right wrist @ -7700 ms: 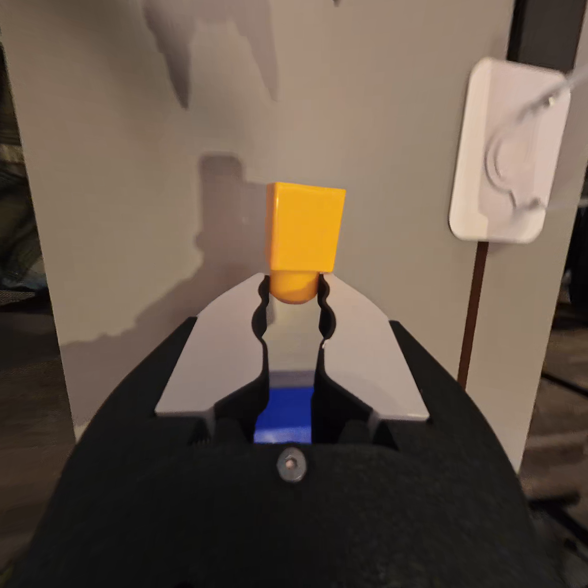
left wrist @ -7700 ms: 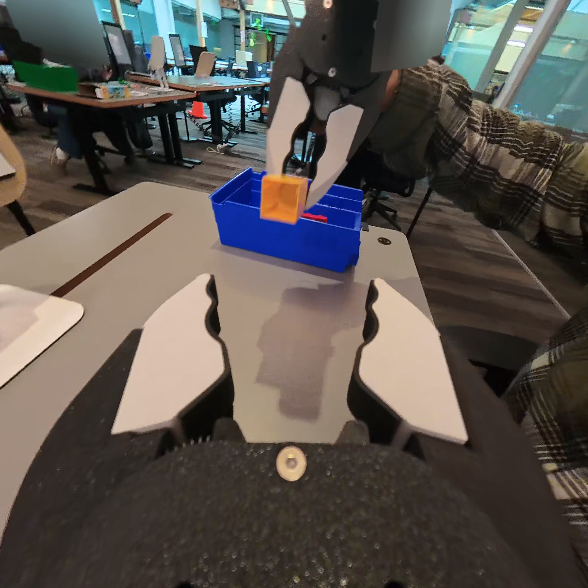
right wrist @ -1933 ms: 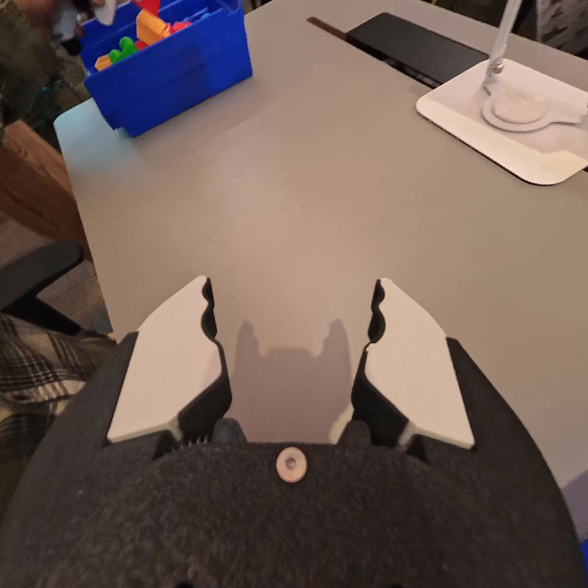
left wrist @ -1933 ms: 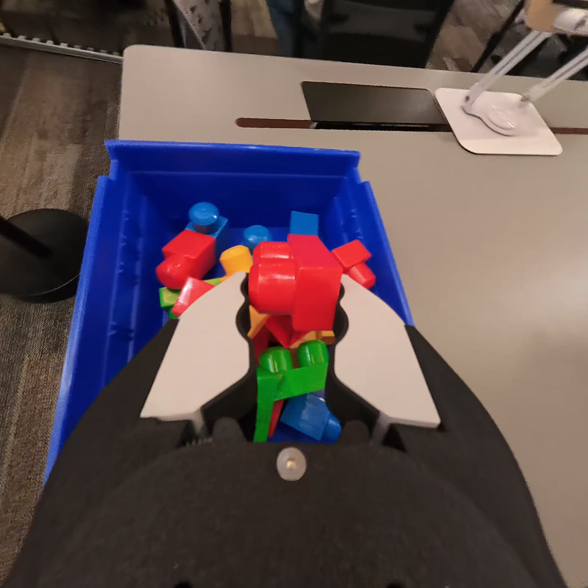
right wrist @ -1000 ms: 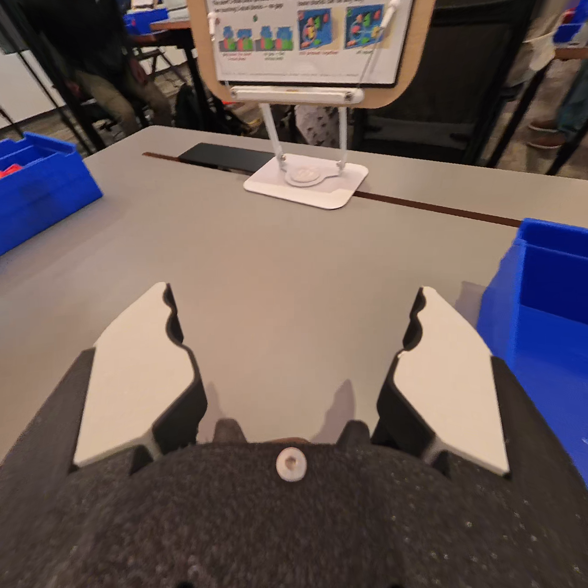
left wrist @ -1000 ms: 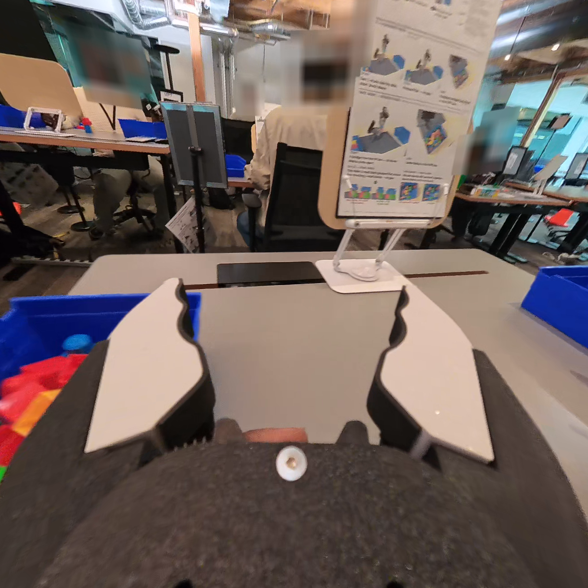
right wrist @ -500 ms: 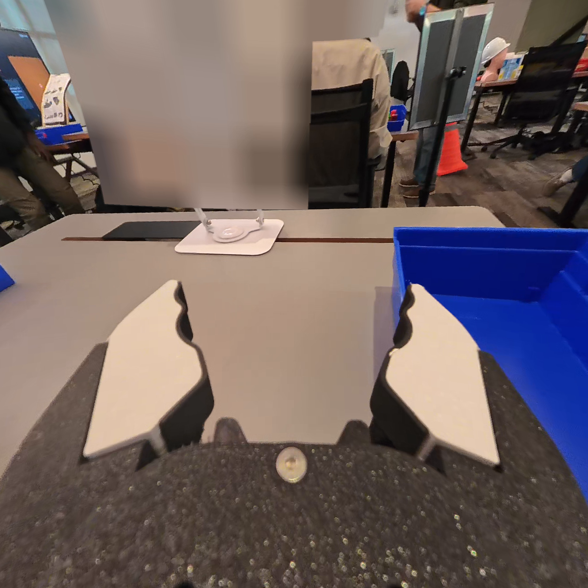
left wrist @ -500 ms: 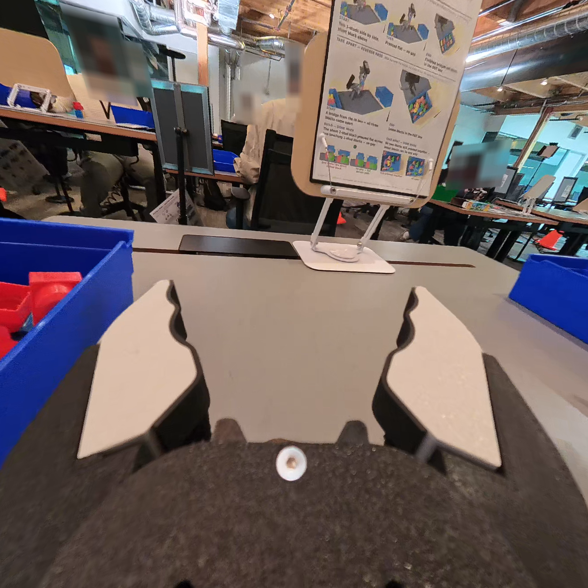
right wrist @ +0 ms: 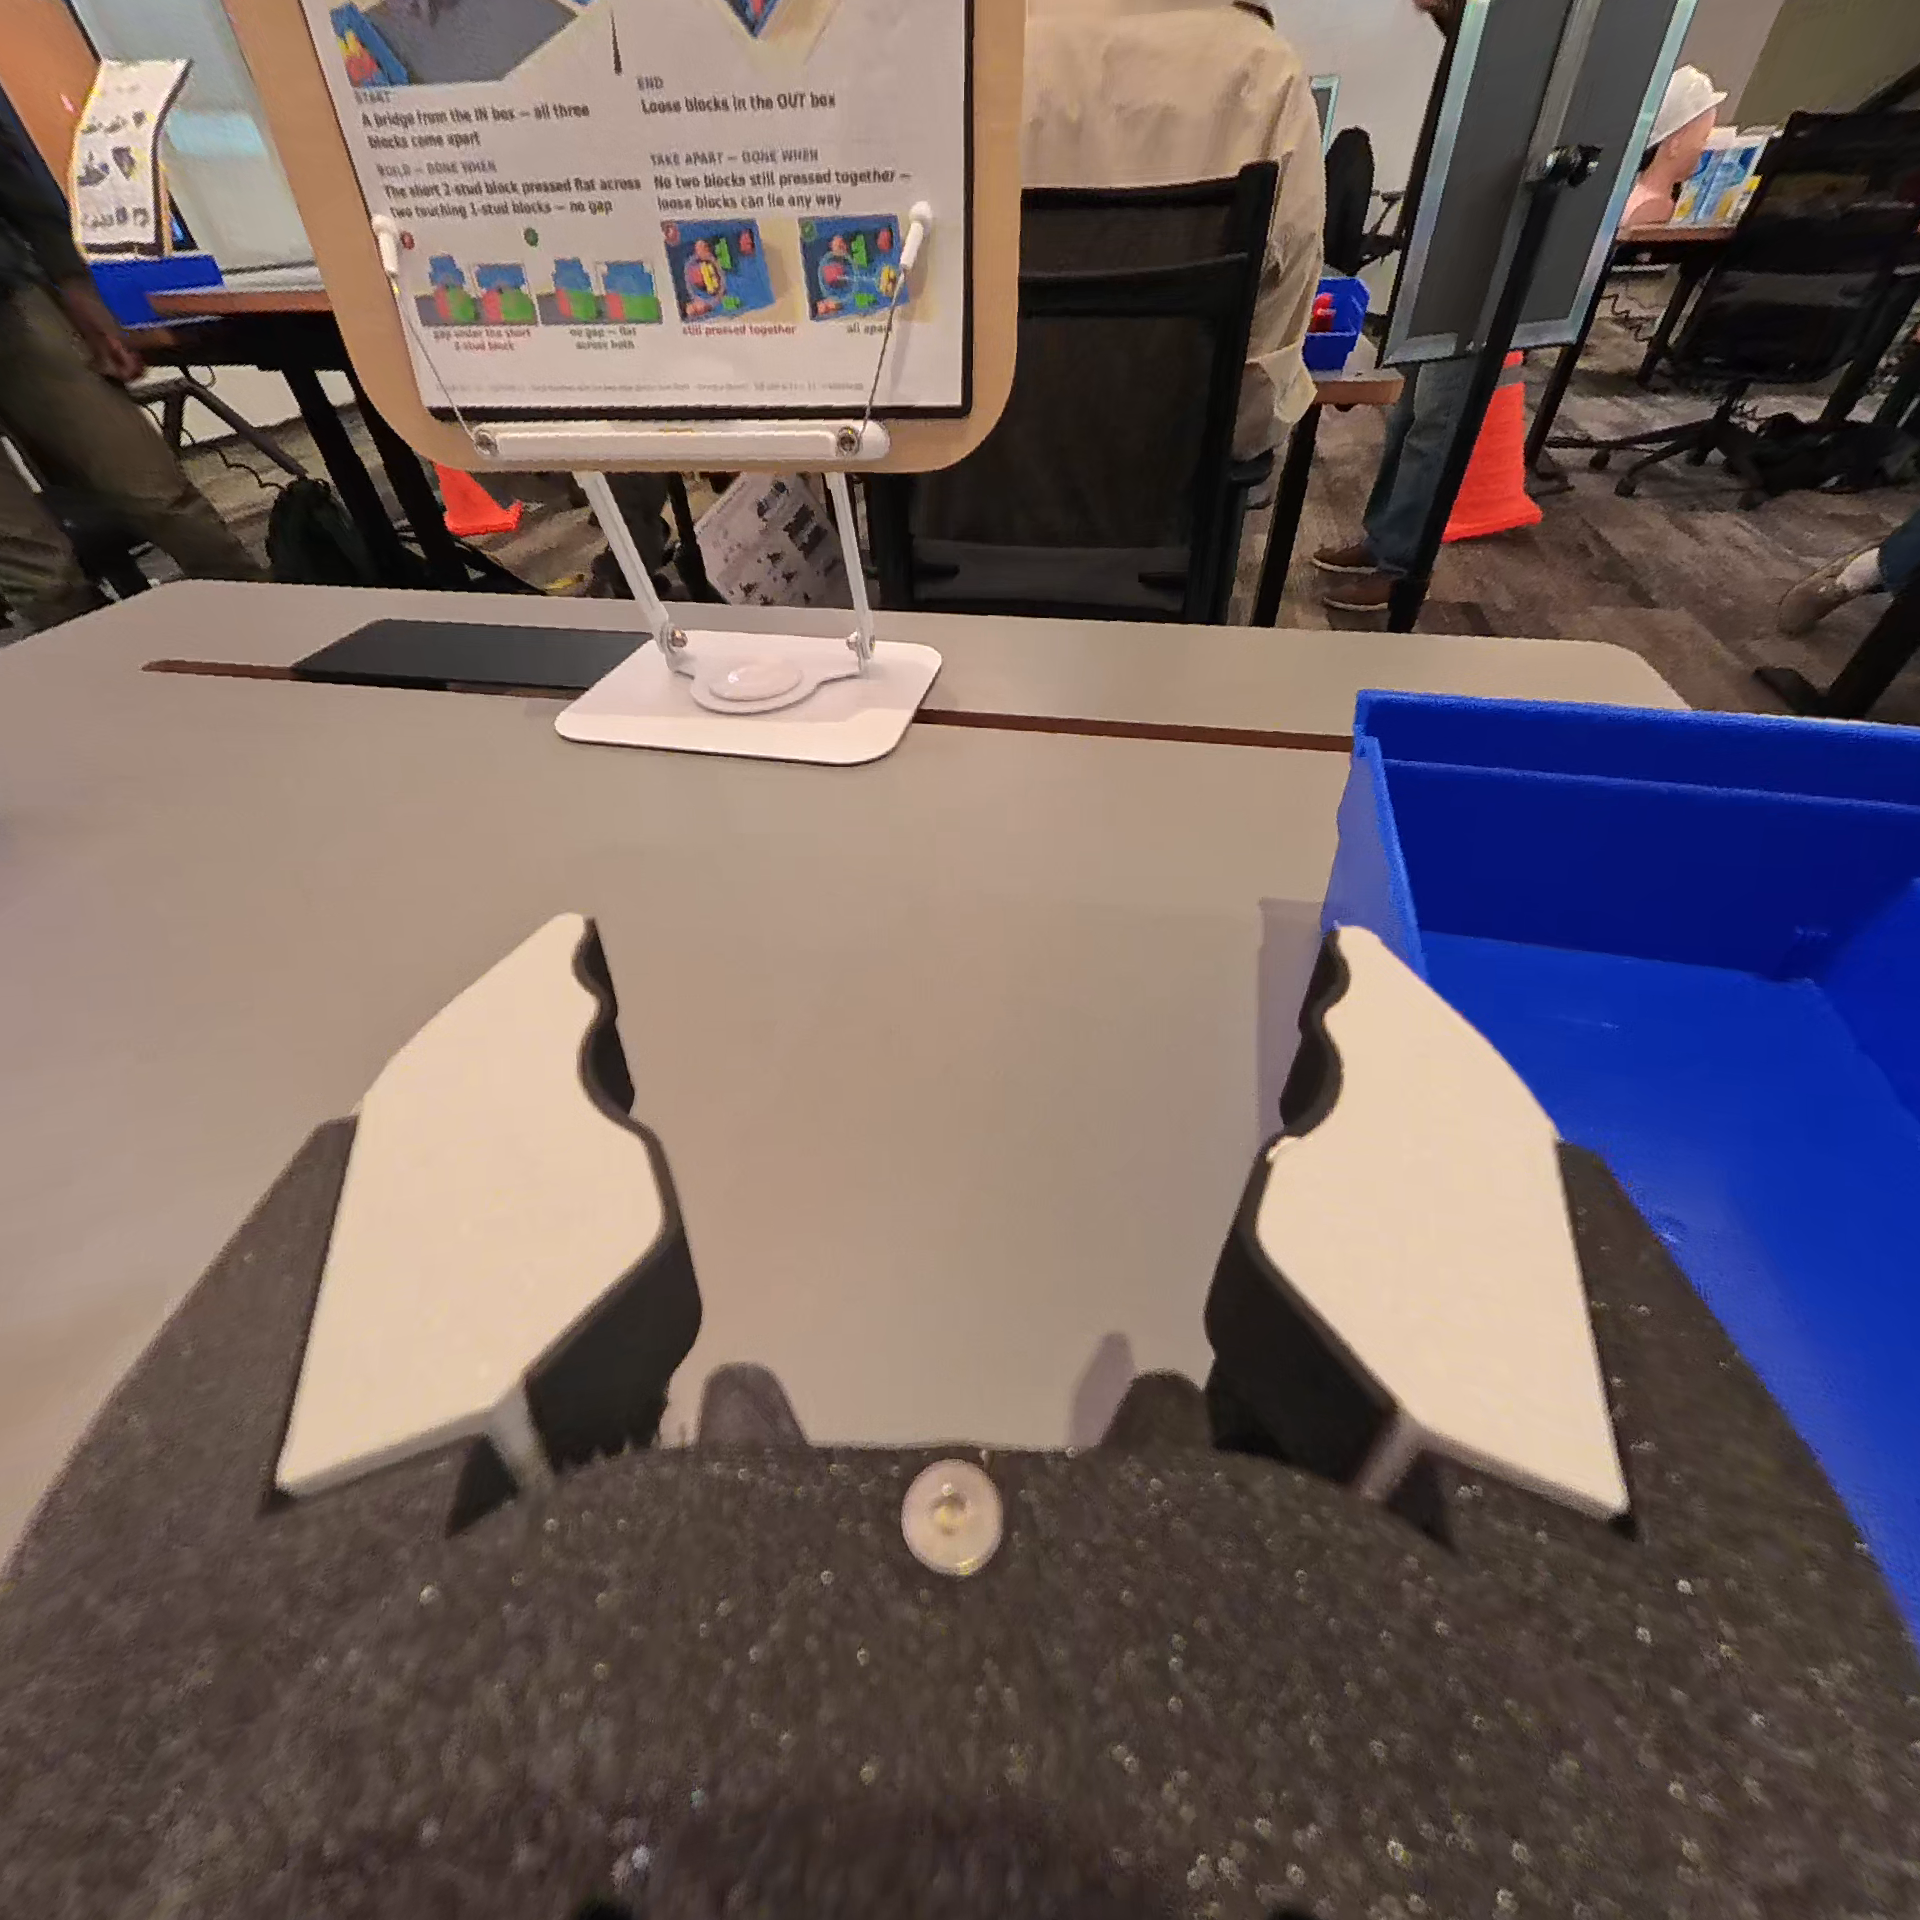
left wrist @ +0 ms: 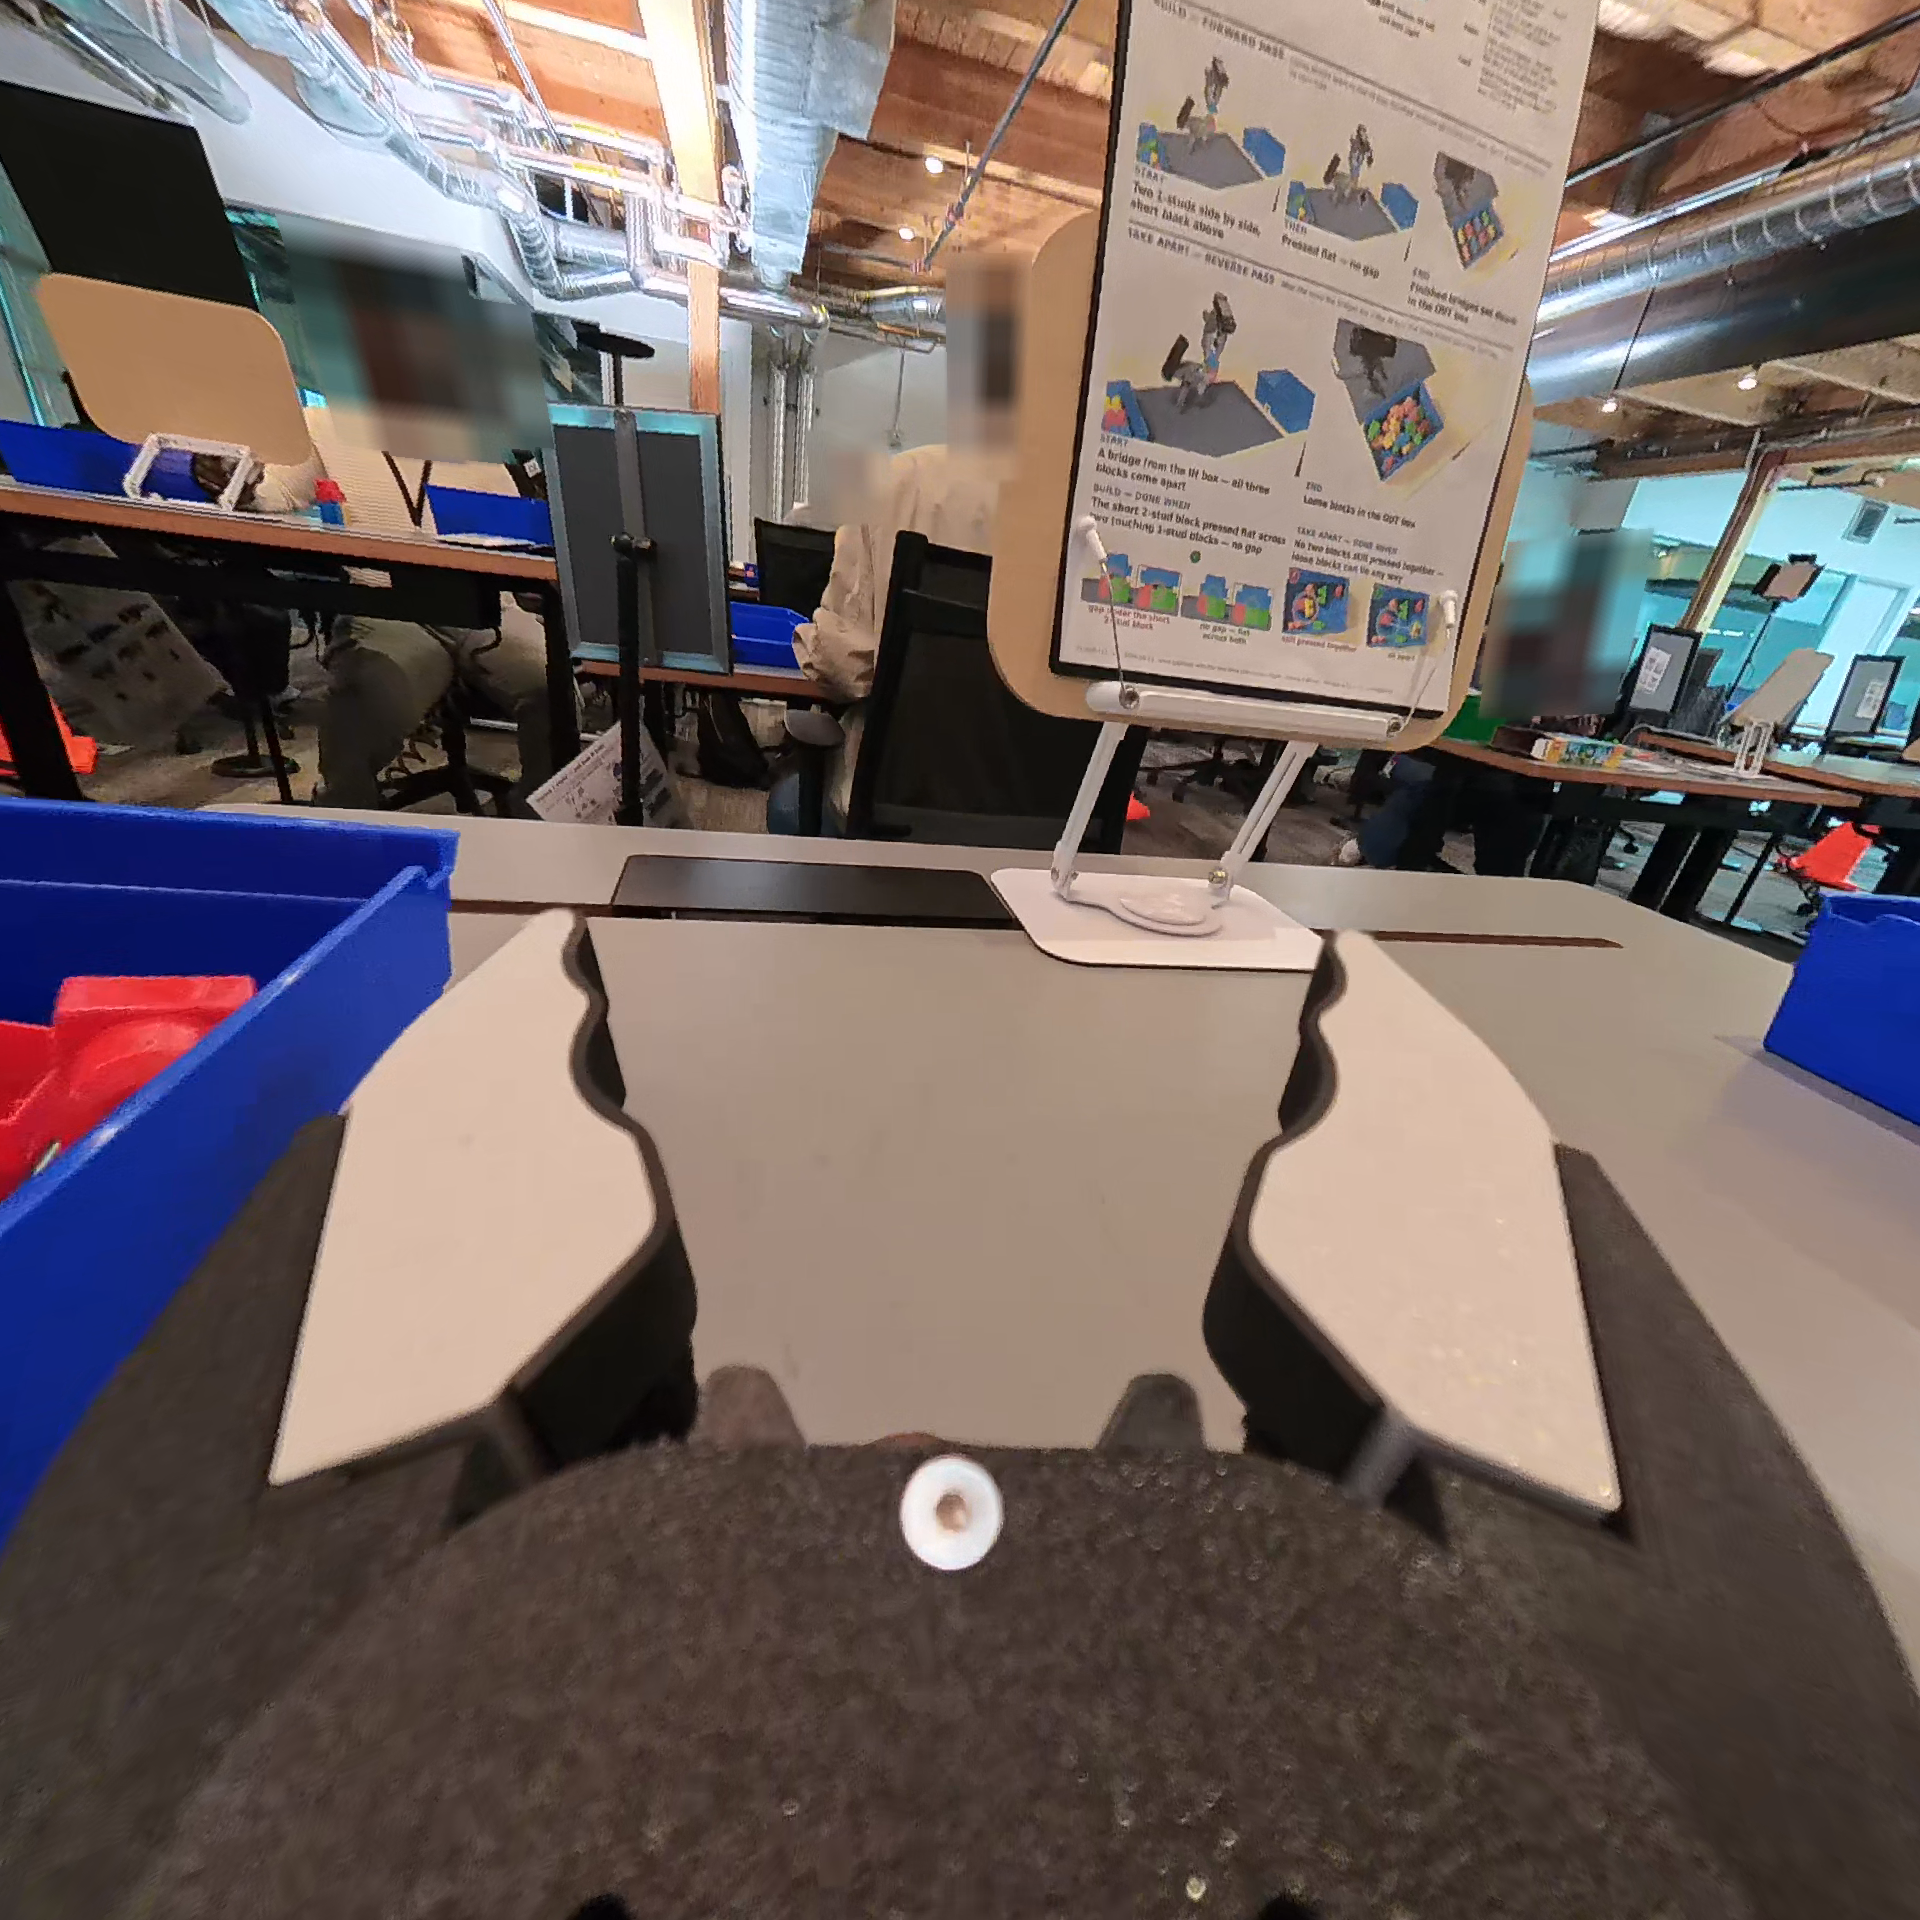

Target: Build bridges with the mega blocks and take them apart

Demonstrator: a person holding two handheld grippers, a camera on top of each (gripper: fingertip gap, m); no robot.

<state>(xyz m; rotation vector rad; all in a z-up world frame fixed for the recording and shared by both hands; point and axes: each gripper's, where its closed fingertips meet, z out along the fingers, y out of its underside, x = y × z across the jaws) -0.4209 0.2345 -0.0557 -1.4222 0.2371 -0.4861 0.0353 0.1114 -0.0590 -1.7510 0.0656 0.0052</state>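
My left gripper (left wrist: 951,961) is open and empty, low over the grey table (left wrist: 935,1122). A blue bin (left wrist: 208,1091) stands just to its left, with red mega blocks (left wrist: 114,1039) showing inside. My right gripper (right wrist: 956,961) is open and empty over the same table (right wrist: 914,1018). A second blue bin (right wrist: 1662,935) stands just to its right; the part of its inside that shows holds nothing. That bin's corner also shows at the far right of the left wrist view (left wrist: 1860,987).
An instruction board on a white stand (left wrist: 1164,914) rises at the table's far side, also in the right wrist view (right wrist: 748,696). A black plate (left wrist: 810,888) lies beside it. Beyond are chairs, desks, seated people and orange cones (right wrist: 1496,478).
Both grippers have stayed open and empty. The right view has tilted down and turned slightly left, bringing the board into view. The left view has barely shifted.
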